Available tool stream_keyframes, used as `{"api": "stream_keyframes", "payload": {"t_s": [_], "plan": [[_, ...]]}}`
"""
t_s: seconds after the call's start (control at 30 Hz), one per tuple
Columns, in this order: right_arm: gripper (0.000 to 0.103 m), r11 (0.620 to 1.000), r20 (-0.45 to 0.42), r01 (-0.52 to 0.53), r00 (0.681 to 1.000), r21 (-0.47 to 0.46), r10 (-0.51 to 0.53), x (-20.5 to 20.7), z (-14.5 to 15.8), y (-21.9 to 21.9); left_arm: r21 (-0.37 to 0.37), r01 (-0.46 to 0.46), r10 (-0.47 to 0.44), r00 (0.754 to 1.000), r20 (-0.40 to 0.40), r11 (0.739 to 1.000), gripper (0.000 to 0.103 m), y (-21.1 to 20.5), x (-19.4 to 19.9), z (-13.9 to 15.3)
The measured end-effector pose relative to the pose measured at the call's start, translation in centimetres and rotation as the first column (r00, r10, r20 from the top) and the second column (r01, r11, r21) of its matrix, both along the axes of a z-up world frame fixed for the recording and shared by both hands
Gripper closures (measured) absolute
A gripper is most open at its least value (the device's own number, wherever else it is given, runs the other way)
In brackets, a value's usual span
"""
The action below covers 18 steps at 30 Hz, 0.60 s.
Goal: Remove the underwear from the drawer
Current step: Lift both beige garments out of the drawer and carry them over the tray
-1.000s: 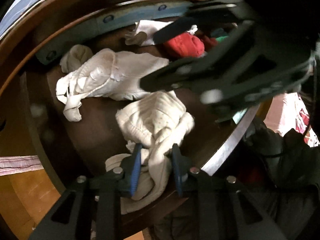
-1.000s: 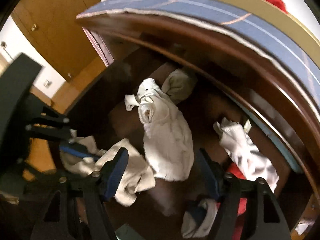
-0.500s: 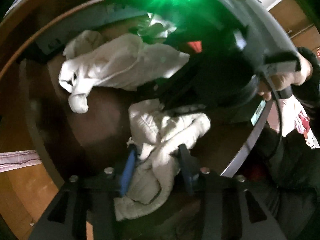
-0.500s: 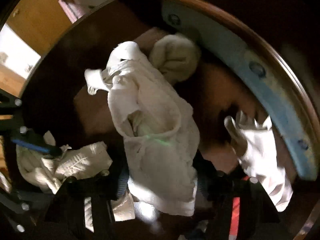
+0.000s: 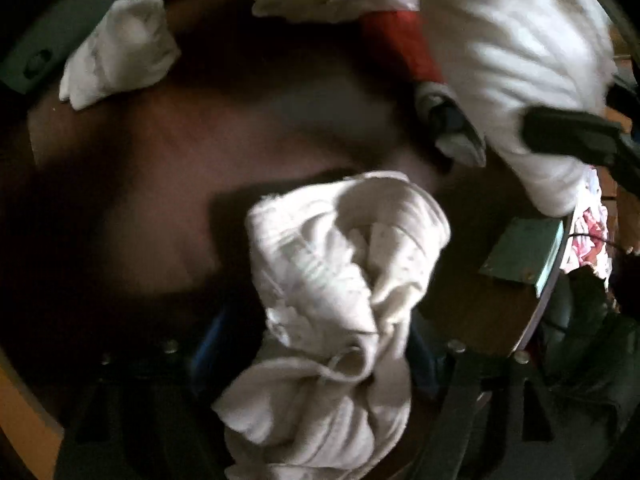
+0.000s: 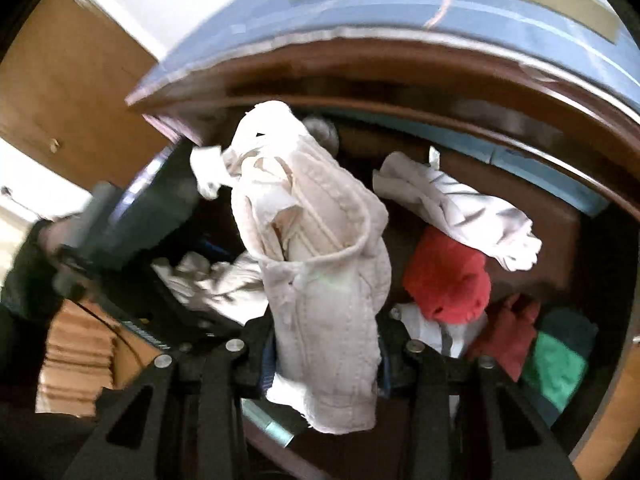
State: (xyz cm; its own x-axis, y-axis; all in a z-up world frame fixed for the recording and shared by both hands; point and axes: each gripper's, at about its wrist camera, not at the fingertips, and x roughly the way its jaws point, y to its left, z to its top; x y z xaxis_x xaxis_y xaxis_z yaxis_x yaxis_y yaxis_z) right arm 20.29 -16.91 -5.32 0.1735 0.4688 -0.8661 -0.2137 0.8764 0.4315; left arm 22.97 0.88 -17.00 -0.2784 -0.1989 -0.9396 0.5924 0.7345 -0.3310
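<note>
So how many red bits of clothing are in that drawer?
2: a bright red one beside the held cream garment, and a darker red one between it and the green cloth. More may lie hidden.

Both fisheye views are dim and motion-blurred, edges bent and dark; daylight brightens the far left wall (image 6: 132, 8).

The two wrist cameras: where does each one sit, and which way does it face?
Left wrist: on the left gripper, facing steeply down into the drawer; its opening fingers flank a cream garment.
Right wrist: on the right gripper, facing down into the drawer; its closing fingers pinch a pale ribbed garment, and the left gripper appears at left.
Shared: the red cloth, the ribbed garment, the drawer.
</note>
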Motion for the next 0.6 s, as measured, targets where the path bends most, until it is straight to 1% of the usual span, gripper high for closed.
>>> {"api": "stream_keyframes", "payload": {"t_s": [0.03,0.07,0.1,0.13,0.17,0.23,0.3,0.33,0.37,0.4,0.47,0.57,0.6], "plan": [[0.062,1.0,0.011,0.018,1.0,0.017,-0.018,-0.5,0.6,-0.4,-0.017,-0.009,0.009,0.999,-0.034,1.0,0.046,-0.1,-0.1,0.1],[0.062,0.999,0.02,0.037,0.999,0.037,-0.037,-0.7,1.0,-0.9,-0.04,-0.033,0.03,0.997,-0.065,0.999,0.05,0.1,-0.3,0.0],[0.062,0.997,0.023,0.056,0.998,0.058,-0.057,-0.9,1.2,-1.5,-0.047,-0.046,0.043,0.998,-0.055,0.998,0.05,0.4,-0.5,-0.1],[0.062,0.995,0.022,0.068,0.997,0.072,-0.07,-1.2,1.3,-2.1,-0.061,-0.061,0.059,0.997,-0.041,0.996,0.053,0.6,-0.5,0.2],[0.062,0.992,0.02,0.083,0.996,0.091,-0.085,-1.4,1.5,-2.8,-0.074,-0.076,0.074,0.997,-0.018,0.994,0.059,0.8,-0.6,0.6],[0.062,0.986,0.016,0.111,0.993,0.125,-0.114,-2.1,1.9,-3.0,-0.091,-0.09,0.095,0.994,0.049,0.992,0.065,1.2,-1.2,1.7],[0.062,0.978,0.012,0.136,0.99,0.16,-0.139,-2.4,2.0,-4.2,-0.125,-0.103,0.116,0.988,0.098,0.987,0.067,1.3,-2.3,3.0],[0.062,0.974,0.011,0.145,0.989,0.172,-0.15,-1.6,1.8,-4.9,-0.153,-0.113,0.131,0.985,0.116,0.982,0.067,1.6,-2.5,3.7],[0.062,0.969,0.012,0.164,0.986,0.186,-0.169,-1.4,2.2,-5.4,-0.209,-0.138,0.167,0.978,0.128,0.968,0.067,2.2,-2.6,4.8],[0.062,0.964,0.014,0.179,0.983,0.197,-0.185,-1.3,2.5,-5.9,-0.244,-0.156,0.192,0.973,0.13,0.957,0.067,2.6,-2.6,5.4],[0.062,0.955,0.033,0.2,0.977,0.218,-0.212,-1.0,3.3,-6.7,-0.324,-0.206,0.263,0.954,0.143,0.923,0.067,3.7,-2.4,7.0],[0.062,0.942,0.066,0.236,0.964,0.238,-0.258,-0.3,4.2,-7.1,-0.409,-0.257,0.349,0.922,0.169,0.876,0.068,4.9,-2.8,9.4],[0.062,0.937,0.07,0.249,0.959,0.247,-0.274,0.1,4.2,-7.2,-0.422,-0.266,0.37,0.91,0.187,0.867,0.068,5.1,-2.9,10.0]]}}
